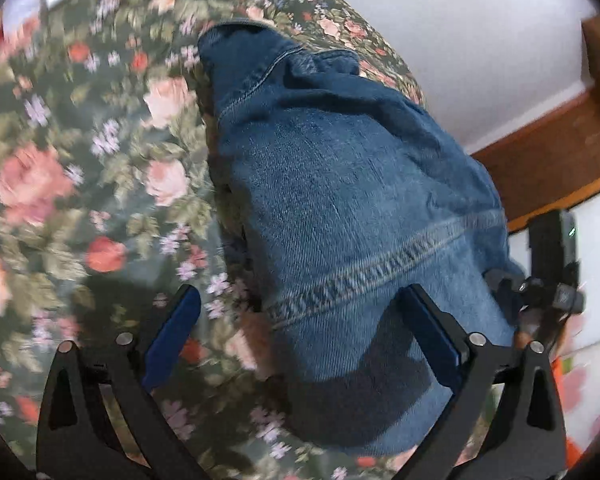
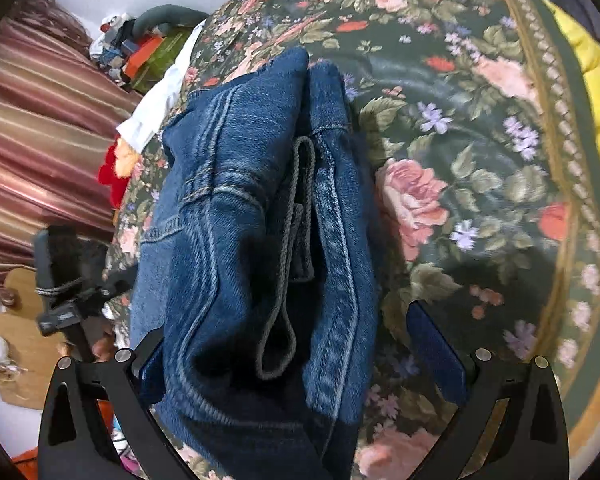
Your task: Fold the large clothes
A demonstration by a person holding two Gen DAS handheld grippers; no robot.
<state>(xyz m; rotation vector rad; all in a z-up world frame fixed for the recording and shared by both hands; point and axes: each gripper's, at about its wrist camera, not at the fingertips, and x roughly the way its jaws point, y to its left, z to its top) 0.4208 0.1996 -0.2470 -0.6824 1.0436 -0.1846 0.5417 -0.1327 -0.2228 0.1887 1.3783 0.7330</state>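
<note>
Blue denim jeans (image 1: 340,184) lie folded in a long bundle on a floral bedspread (image 1: 80,160). My left gripper (image 1: 300,336) is open, hovering above the near end of the bundle, its right finger over the denim. In the right wrist view the same jeans (image 2: 240,220) show their waistband and a belt loop, lying on the bedspread (image 2: 480,160). My right gripper (image 2: 296,352) is open with its jaws wide on either side of the near end of the bundle. The other gripper (image 2: 68,280) shows at the left edge.
A wooden bed frame (image 1: 560,148) and white wall lie to the right in the left wrist view. A striped curtain (image 2: 40,120), a white cloth (image 2: 160,96), red fabric (image 2: 114,176) and clutter lie left; a yellow item (image 2: 592,88) lies at far right.
</note>
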